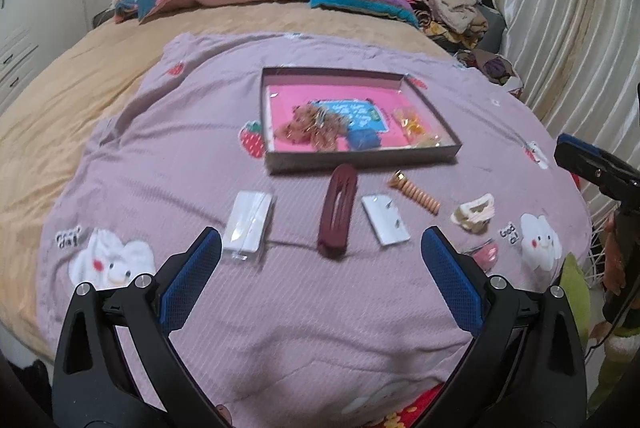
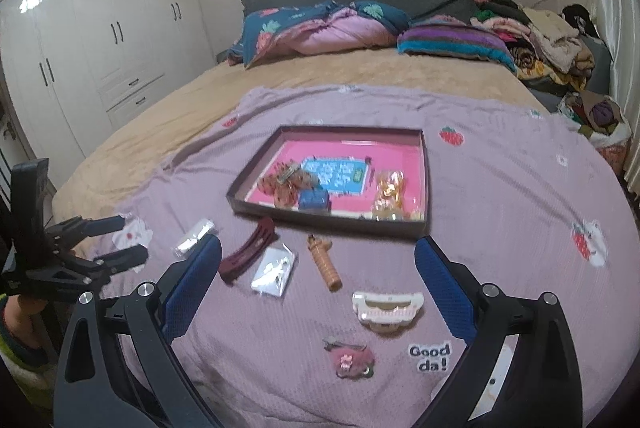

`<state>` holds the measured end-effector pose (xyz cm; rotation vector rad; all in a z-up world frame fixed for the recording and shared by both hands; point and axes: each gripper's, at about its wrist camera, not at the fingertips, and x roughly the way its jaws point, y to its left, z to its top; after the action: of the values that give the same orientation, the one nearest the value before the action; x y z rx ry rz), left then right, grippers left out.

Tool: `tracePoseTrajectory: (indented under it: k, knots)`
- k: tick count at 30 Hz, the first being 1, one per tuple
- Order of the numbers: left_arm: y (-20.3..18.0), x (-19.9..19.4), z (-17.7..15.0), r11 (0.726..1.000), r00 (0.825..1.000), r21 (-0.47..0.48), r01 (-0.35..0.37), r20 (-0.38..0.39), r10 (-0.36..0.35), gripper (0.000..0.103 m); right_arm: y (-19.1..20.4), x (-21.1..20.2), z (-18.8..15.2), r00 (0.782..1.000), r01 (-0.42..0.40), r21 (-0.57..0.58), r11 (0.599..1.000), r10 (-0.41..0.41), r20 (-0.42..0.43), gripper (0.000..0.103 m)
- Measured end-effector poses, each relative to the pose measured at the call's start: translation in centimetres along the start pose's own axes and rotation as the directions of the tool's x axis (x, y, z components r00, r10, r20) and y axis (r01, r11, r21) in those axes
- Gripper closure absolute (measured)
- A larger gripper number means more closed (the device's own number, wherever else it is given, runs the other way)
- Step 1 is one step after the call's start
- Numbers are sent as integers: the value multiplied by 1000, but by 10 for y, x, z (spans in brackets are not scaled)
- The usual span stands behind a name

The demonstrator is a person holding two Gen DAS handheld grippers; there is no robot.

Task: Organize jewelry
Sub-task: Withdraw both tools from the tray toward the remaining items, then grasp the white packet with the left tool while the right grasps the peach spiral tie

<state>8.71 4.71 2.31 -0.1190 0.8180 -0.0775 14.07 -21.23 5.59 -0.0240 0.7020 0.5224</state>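
A shallow box with a pink lining (image 1: 432, 107) (image 2: 425, 183) lies on the purple blanket and holds brown hair clips (image 1: 312, 127), a blue item and yellow pieces. In front of it lie a white packet (image 1: 248, 220), a maroon hair clip (image 1: 338, 211) (image 2: 248, 252), a small earring card (image 1: 386, 218) (image 2: 276, 270), an orange spiral clip (image 1: 416, 193) (image 2: 326, 264), a cream claw clip (image 1: 474, 214) (image 2: 388, 310) and a pink flower clip (image 1: 486, 254) (image 2: 350, 358). My left gripper (image 1: 320, 256) is open and empty above the maroon clip's near end. My right gripper (image 2: 318, 260) is open and empty over the row.
The purple blanket (image 1: 280, 328) covers a bed with a tan sheet (image 1: 80, 75). Pillows and piled clothes (image 1: 452, 7) lie at the headboard. White wardrobes (image 2: 100, 47) stand left, a curtain (image 1: 560, 27) right. The right gripper (image 1: 600, 171) shows at the right edge of the left wrist view.
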Motion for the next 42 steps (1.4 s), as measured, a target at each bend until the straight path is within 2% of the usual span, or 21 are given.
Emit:
tracePoseTrajectory:
  k: [10,17,26,33,42]
  knots:
    - [18,13,-23,1000,999,-21,-16,-49,15,9,0,21,-27,997,-1,8,1000,1,-78,6]
    - [31,26,-41,999,995,-36,-31,-96,28,9,7,33,-45,992,4,-33,999,-8,-123,6]
    - [37,38,-58,998,989,-43,-44,-143,38,9,23,50,-56,985,-36,-72,997,23,-171,6]
    - [42,49,-53,997,988,-46,-63,-145,55,9,30,67,-59,979,-51,-106,993,28,-203,6]
    - [47,74,-26,996,988,-29,-84,-134,80,9,21,99,-48,974,-38,-95,995,16,-227,6]
